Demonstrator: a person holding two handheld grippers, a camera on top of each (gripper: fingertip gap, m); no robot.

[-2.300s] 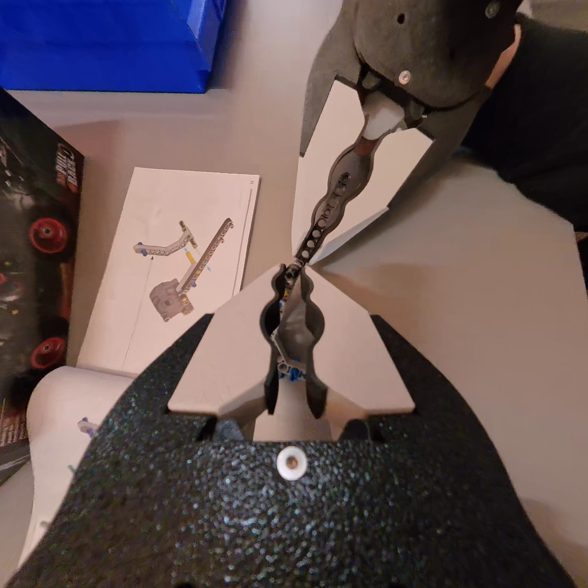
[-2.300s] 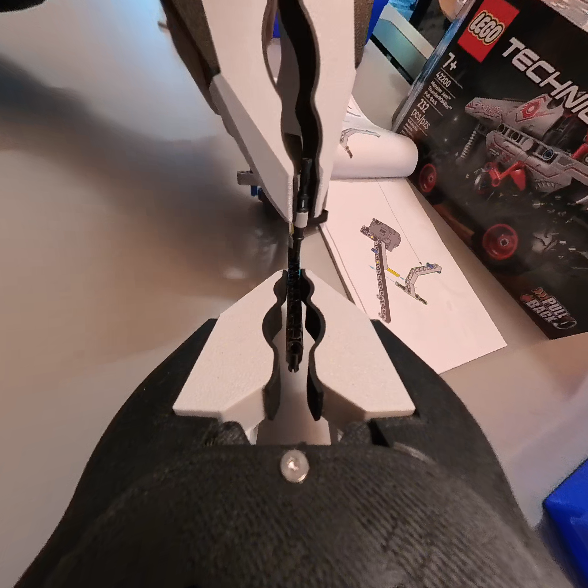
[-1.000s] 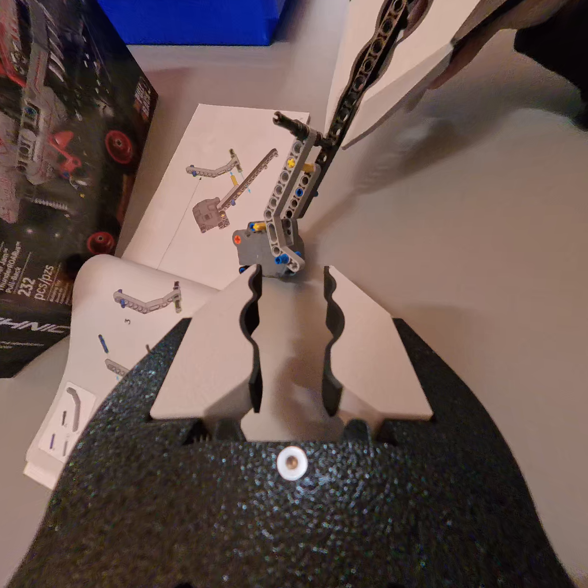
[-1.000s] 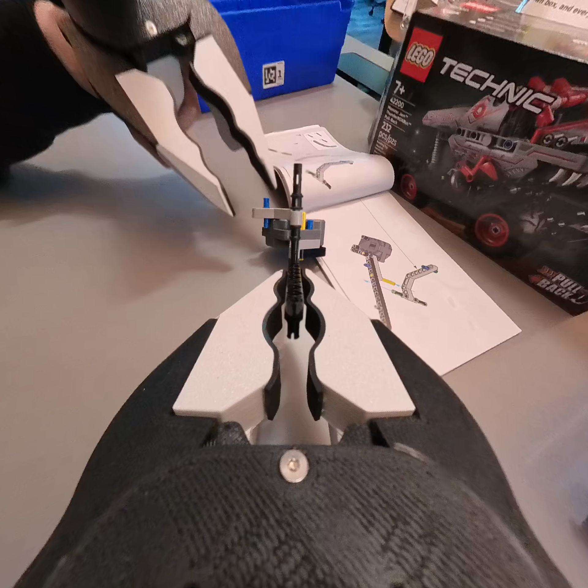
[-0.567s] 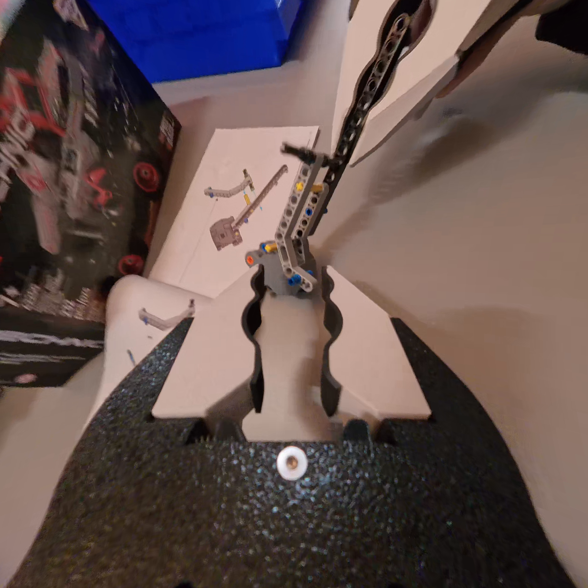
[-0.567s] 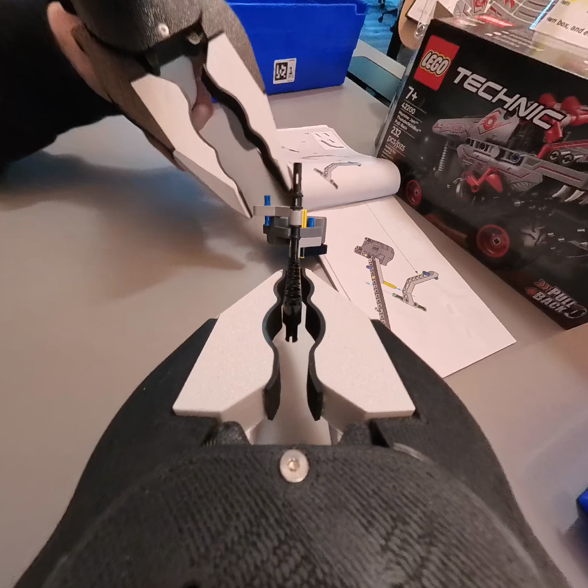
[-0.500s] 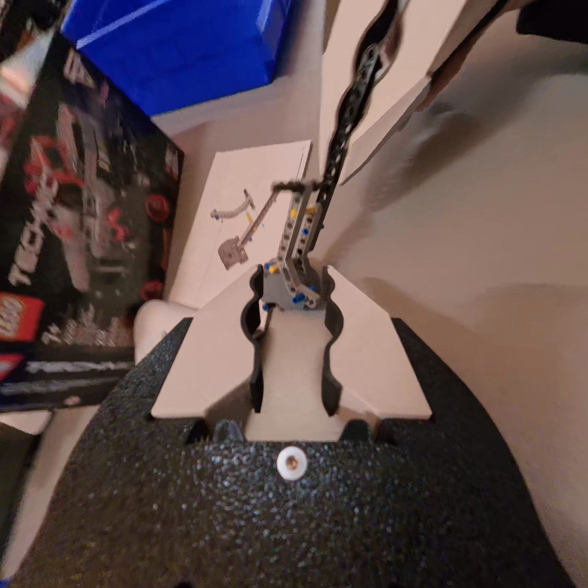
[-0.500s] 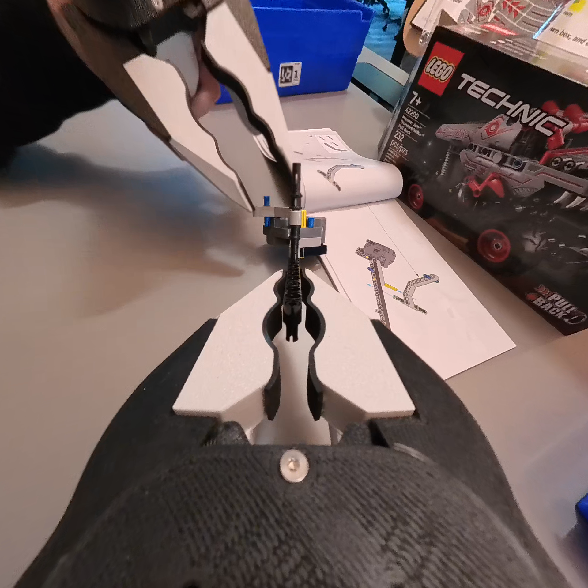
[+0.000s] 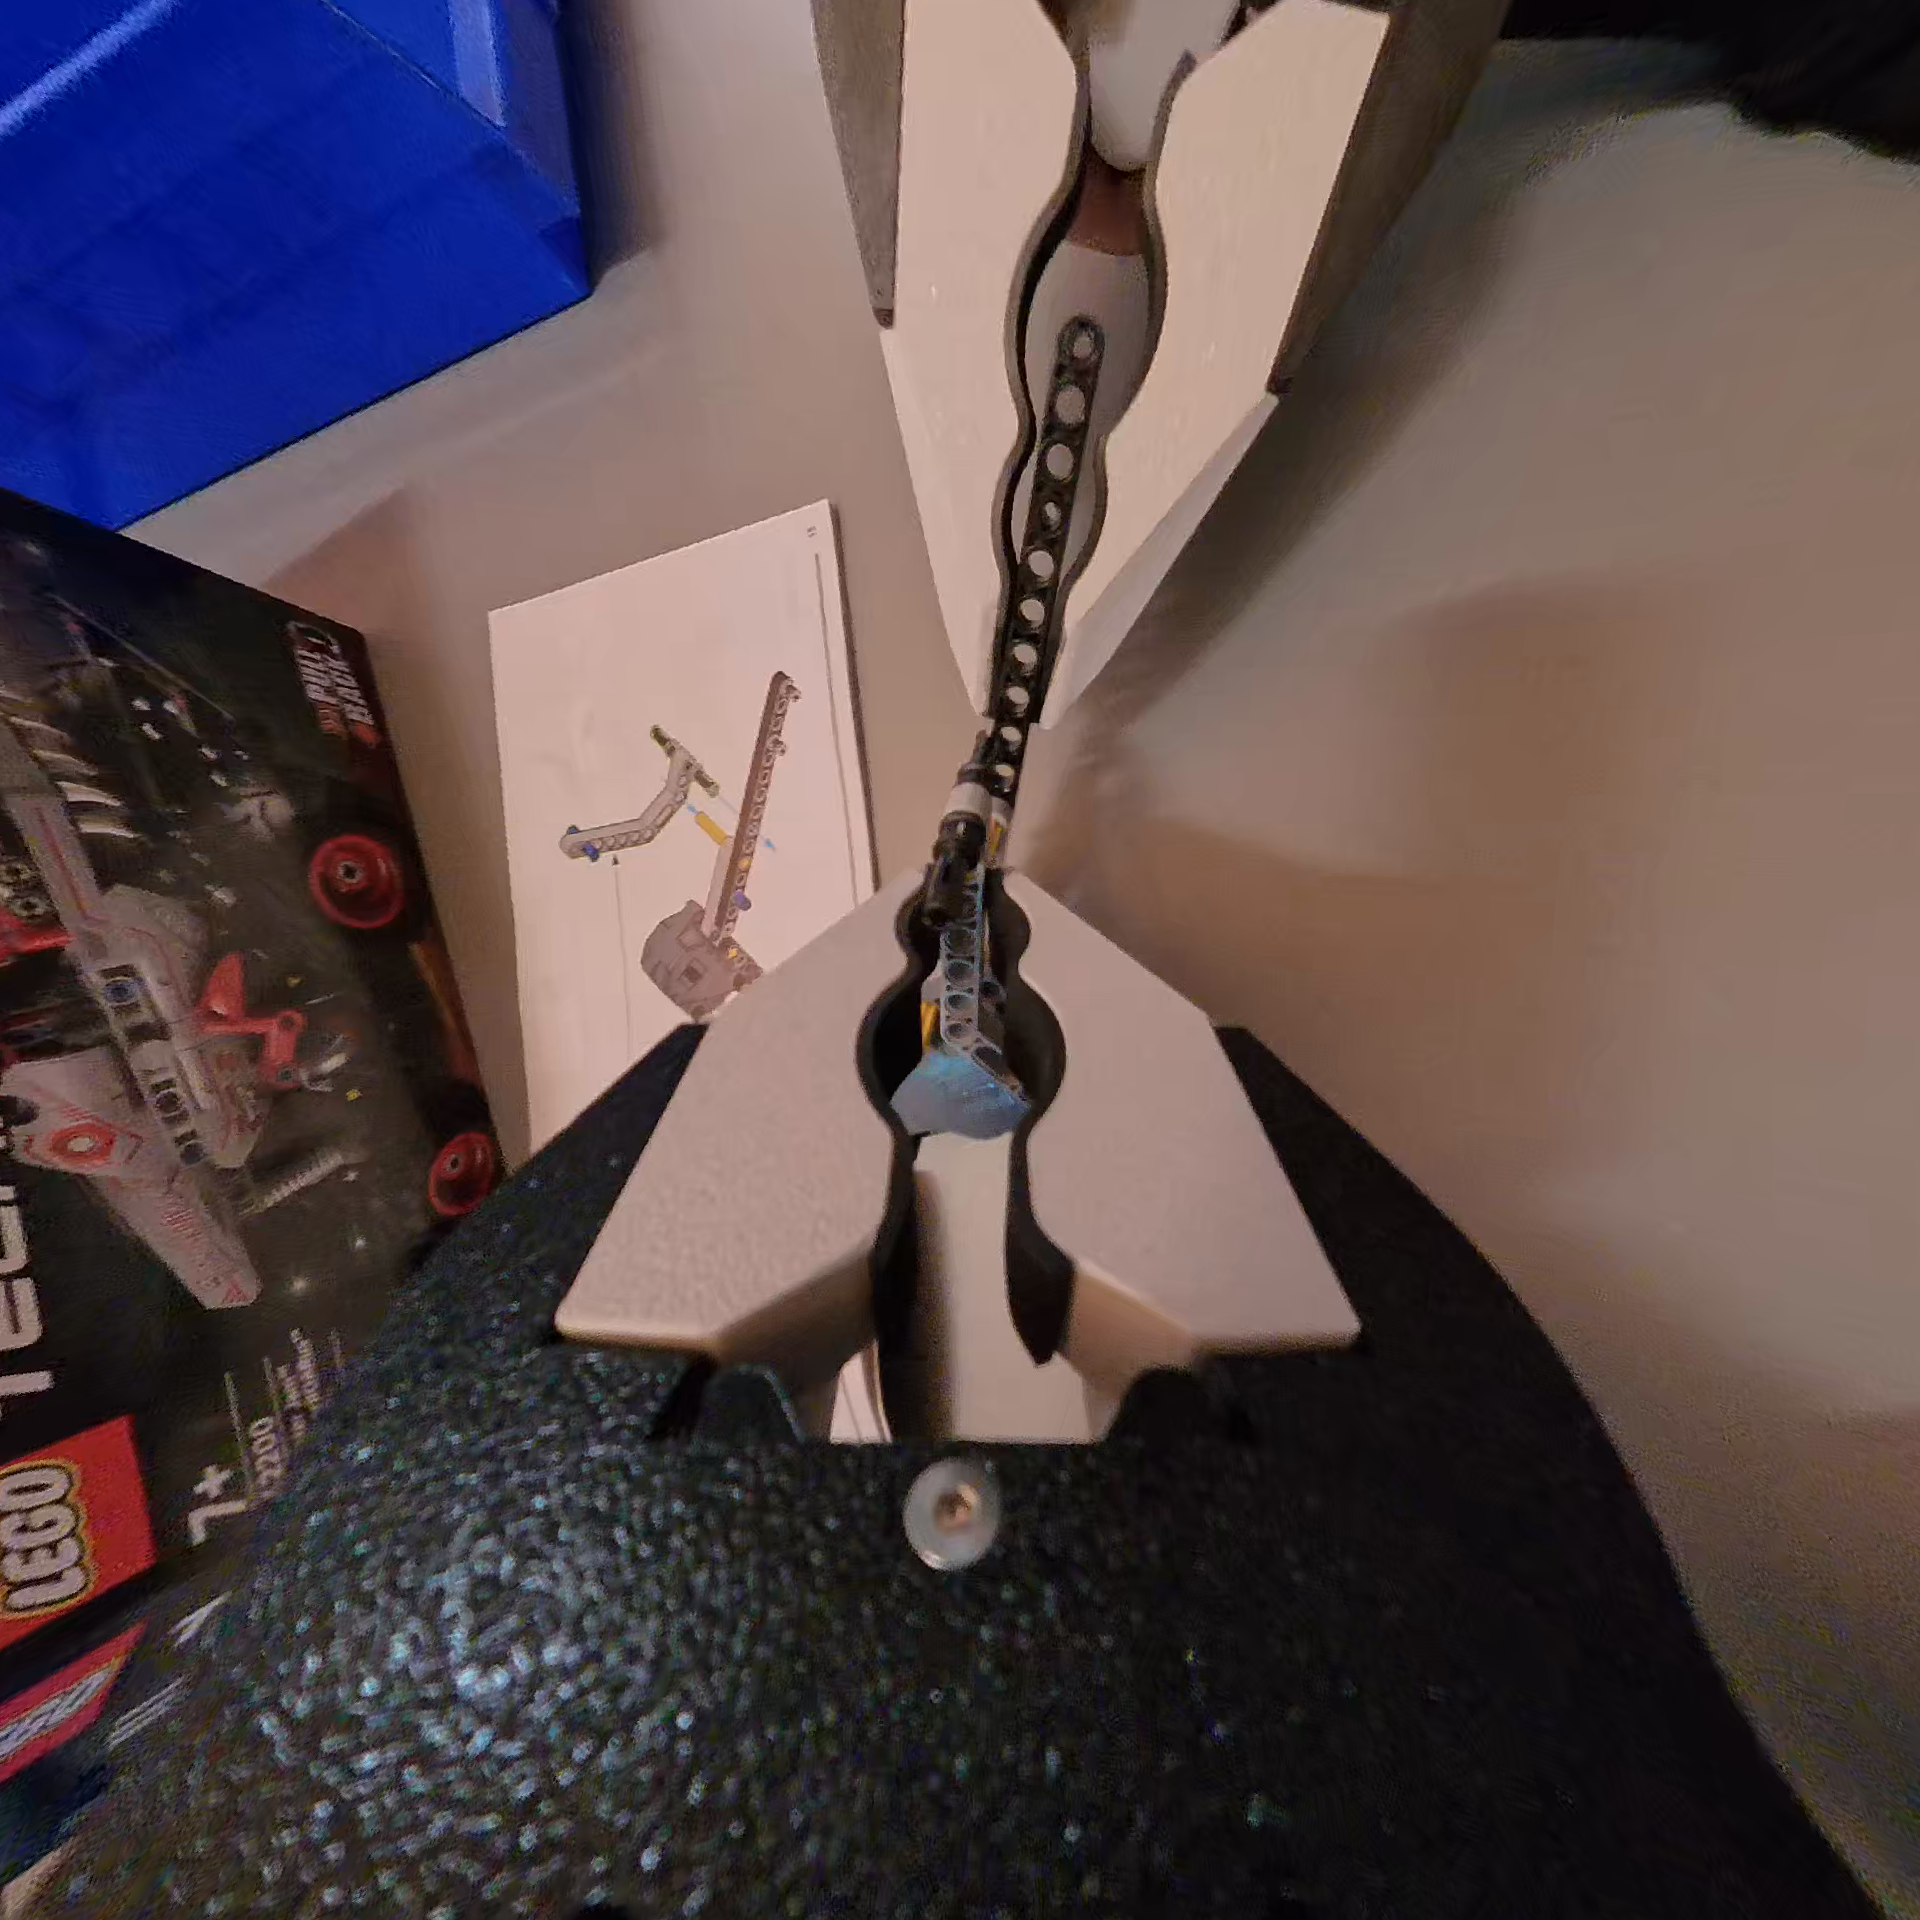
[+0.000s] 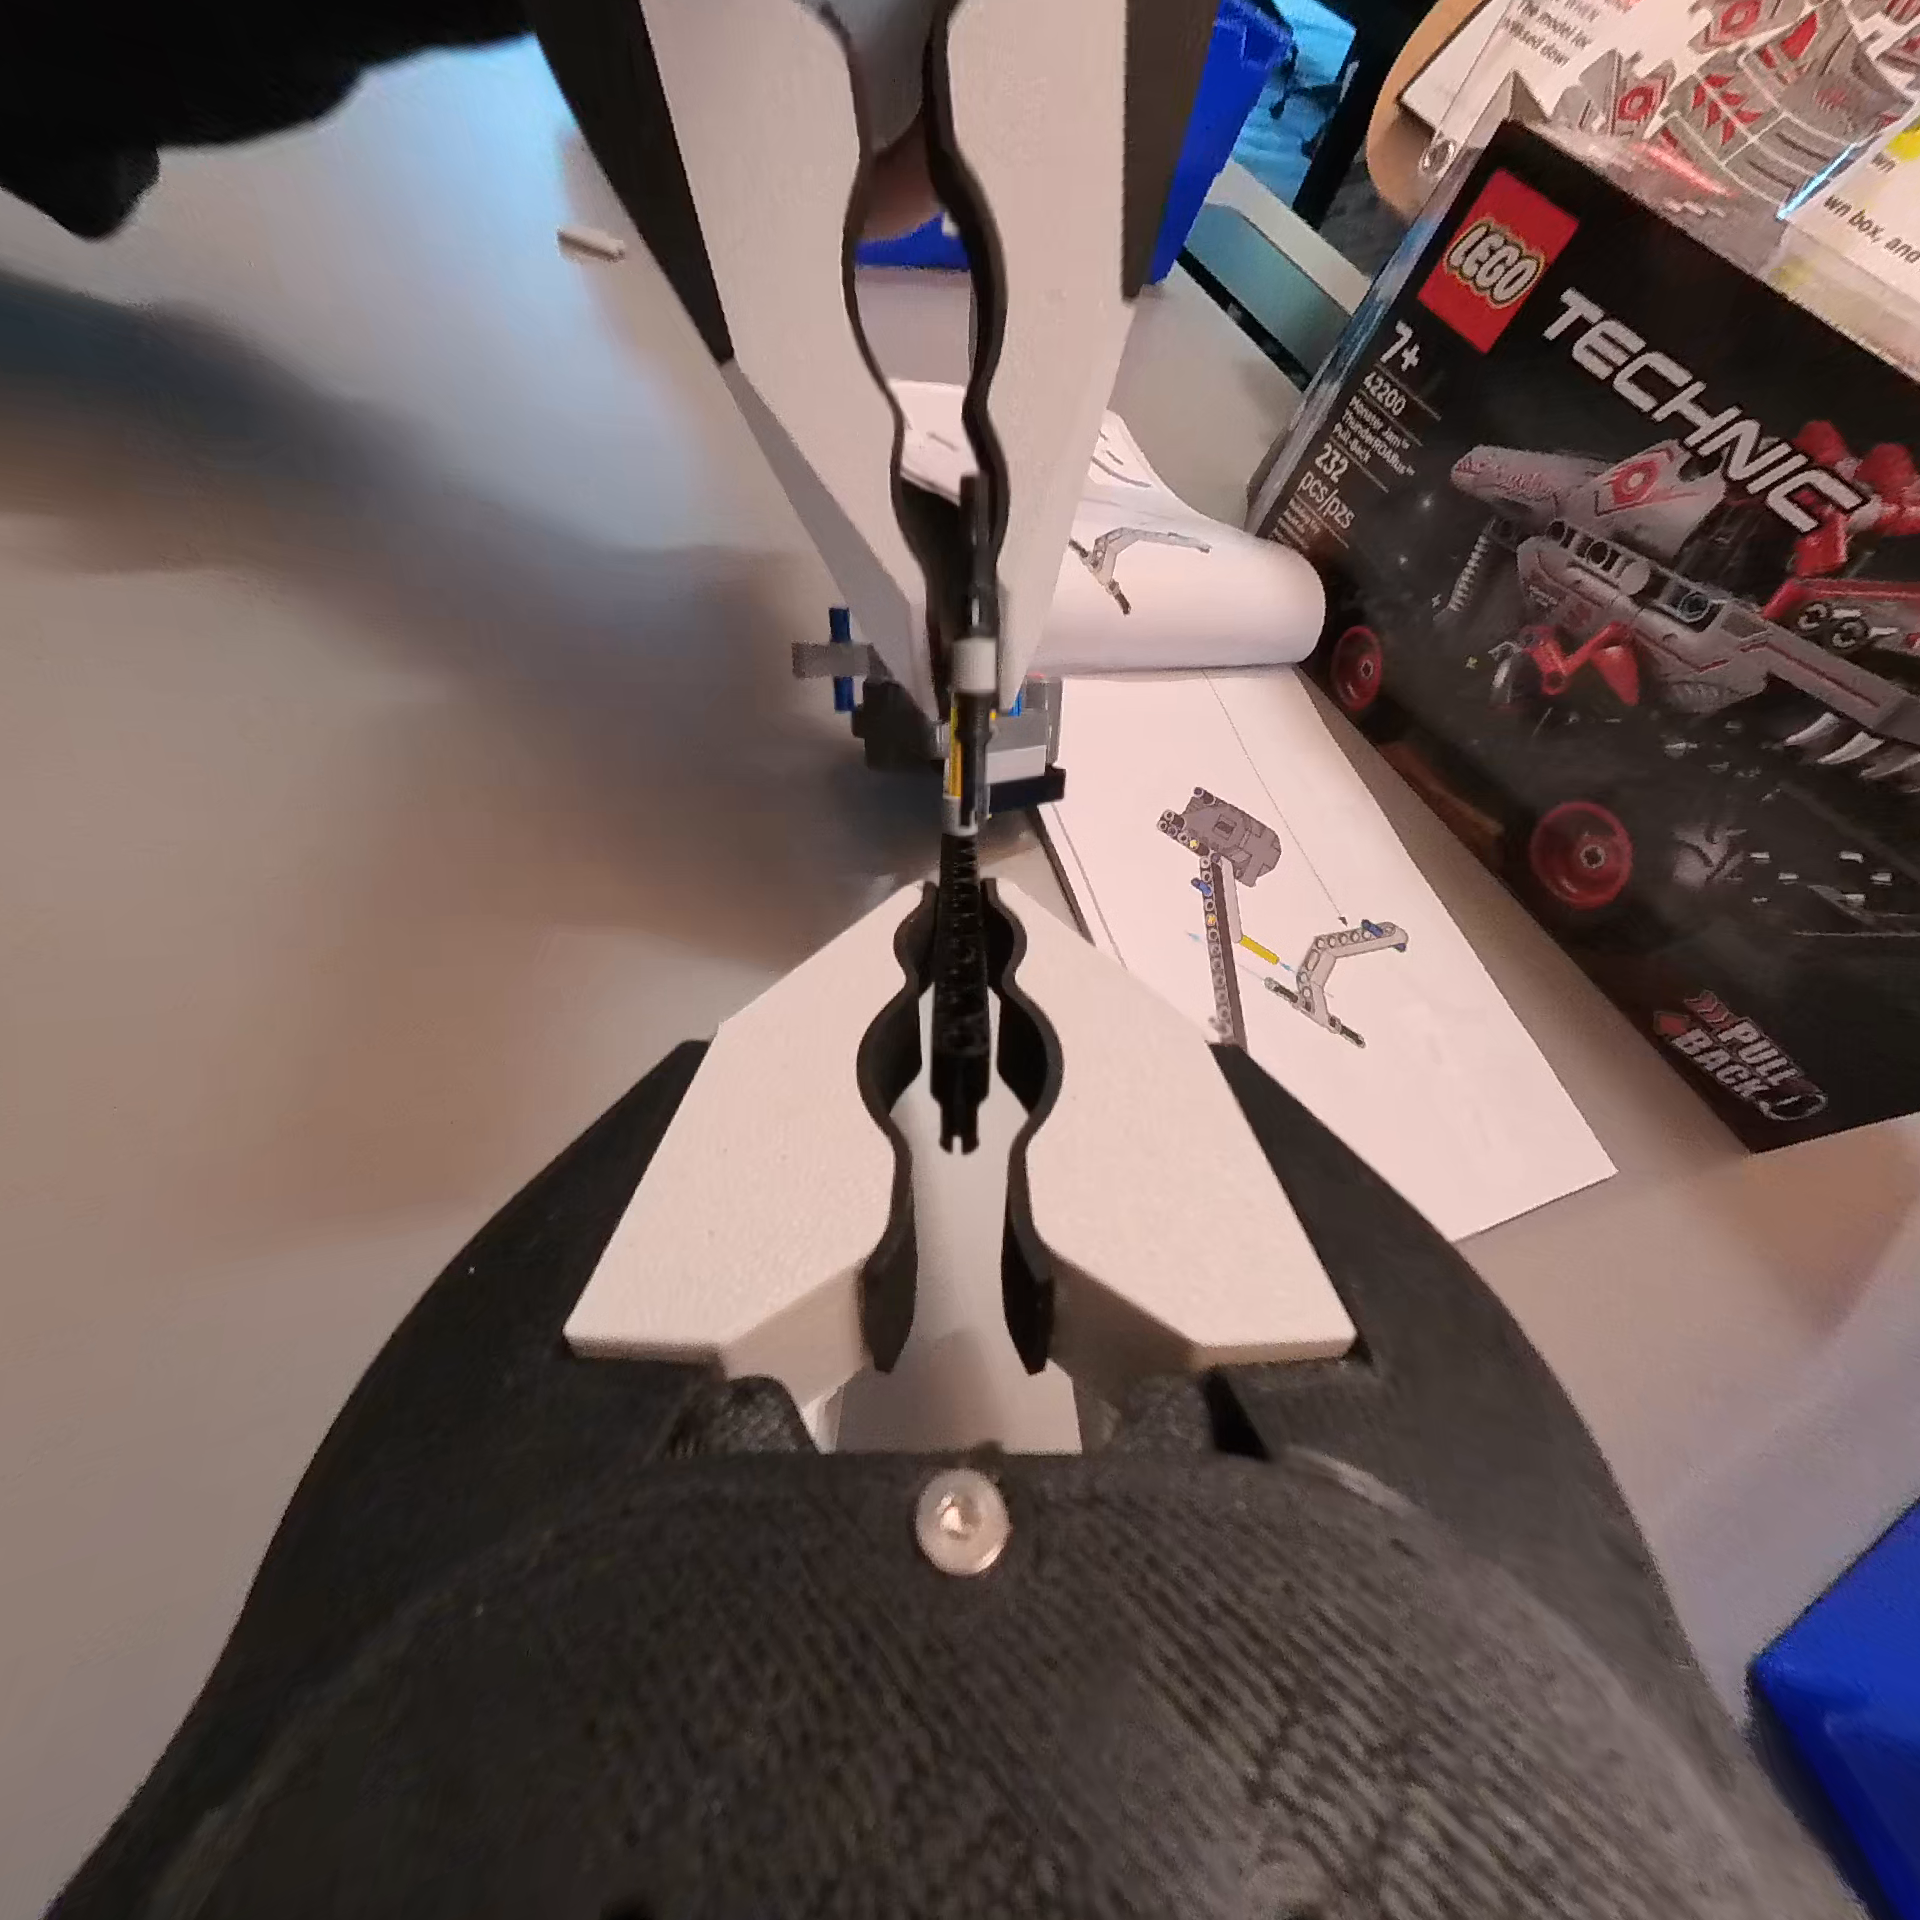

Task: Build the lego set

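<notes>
The lego assembly (image 9: pixel 961 1023), a grey block with a bent grey beam, sits between the fingers of the left gripper (image 9: pixel 961 904), which are pressed in on it. Its long black beam (image 9: pixel 1039 582) runs away from the block into the right gripper (image 10: pixel 961 914), whose fingers pinch that beam near its far end. Both hold it above the surface (image 9: pixel 1558 935), with the open instruction booklet (image 9: pixel 675 727) beside the block and the set's box (image 9: pixel 187 935) beyond the booklet. To seat the joint well, I would keep both grips square to the black beam, press along its length, and avoid twisting the pins.
</notes>
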